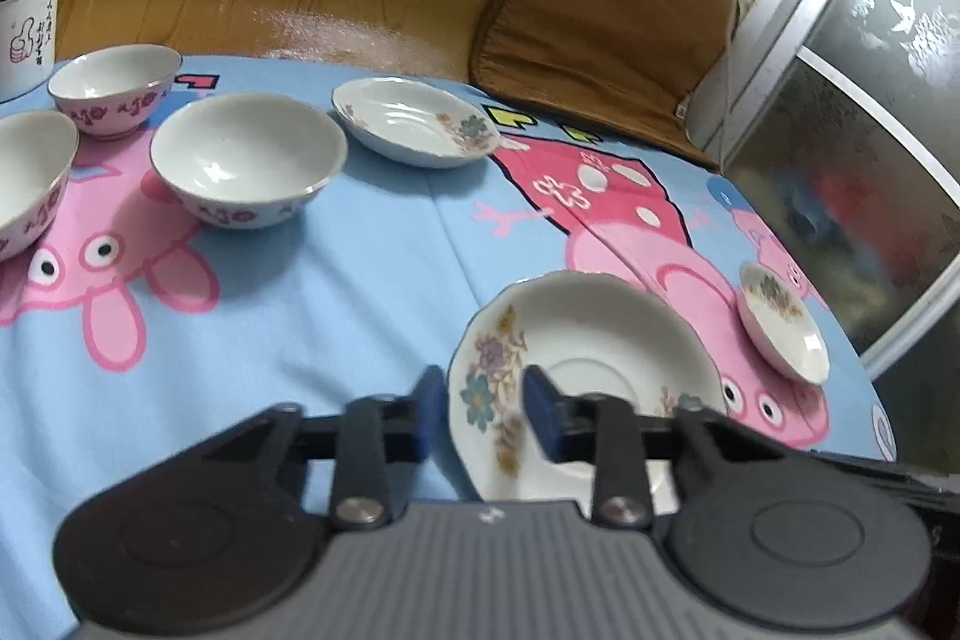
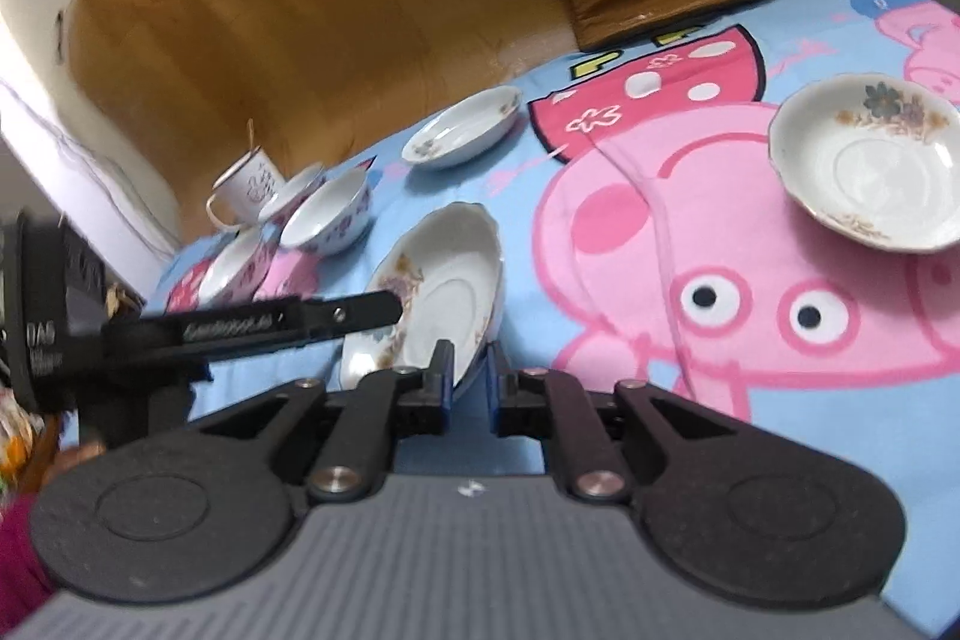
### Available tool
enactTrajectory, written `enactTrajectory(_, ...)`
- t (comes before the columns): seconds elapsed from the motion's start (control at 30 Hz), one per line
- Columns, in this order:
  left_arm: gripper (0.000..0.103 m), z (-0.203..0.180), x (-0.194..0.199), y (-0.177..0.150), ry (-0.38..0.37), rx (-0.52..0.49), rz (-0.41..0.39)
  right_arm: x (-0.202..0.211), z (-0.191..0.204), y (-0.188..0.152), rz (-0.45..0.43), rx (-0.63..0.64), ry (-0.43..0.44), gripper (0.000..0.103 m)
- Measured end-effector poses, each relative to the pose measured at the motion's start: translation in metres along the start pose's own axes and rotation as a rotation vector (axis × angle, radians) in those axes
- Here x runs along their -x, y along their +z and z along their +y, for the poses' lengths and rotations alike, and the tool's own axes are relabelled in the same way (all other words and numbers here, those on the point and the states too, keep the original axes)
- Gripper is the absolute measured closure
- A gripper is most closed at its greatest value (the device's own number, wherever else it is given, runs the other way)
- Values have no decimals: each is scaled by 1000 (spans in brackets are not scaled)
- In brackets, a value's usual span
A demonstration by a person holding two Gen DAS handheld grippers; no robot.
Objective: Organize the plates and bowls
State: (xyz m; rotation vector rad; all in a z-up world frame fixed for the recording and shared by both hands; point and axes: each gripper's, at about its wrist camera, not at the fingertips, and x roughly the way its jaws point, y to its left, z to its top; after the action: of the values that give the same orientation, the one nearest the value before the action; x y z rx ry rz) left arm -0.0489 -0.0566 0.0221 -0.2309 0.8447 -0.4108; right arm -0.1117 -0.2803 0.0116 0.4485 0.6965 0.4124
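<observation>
Much of the plate [image 1: 600, 340] is hidden: in the left view the left hand-held gripper [image 1: 483, 388] covers its lower edge. One pad sits outside the rim and one on the inner face, closed on the plate, which is tipped up off the cloth [image 1: 300, 316]. In the right view the right hand-held gripper [image 2: 469, 370] has the same plate's [image 2: 456, 280] near rim in the narrow gap between its pads. Whether they press on it cannot be made out.

At the left edge of the left view one bowl [image 1: 24, 160] is cut off. Two more bowls [image 1: 249, 154] [image 1: 114, 82] stand beside it, all empty. A second plate [image 1: 414, 118] at upper centre and a small dish [image 1: 780, 322] at the right are empty too. They all stand on the cloth-covered counter.

The mug [image 1: 27, 22] at upper left holds a thin stick. It bears a thumbs-up drawing and characters too small to read. Lettering on the left hand-held gripper's arm [image 2: 234, 328] is blurred.
</observation>
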Motion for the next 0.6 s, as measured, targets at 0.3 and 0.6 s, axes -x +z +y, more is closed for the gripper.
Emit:
enactTrajectory(0.3,81,-3,3,-3,13,-6,6,4,-10,1,-85,-5,-71,73)
enactTrajectory(0.6,88,-8,1,-4,39,-22,3,-2,-5,-5,-103,6,-105,89)
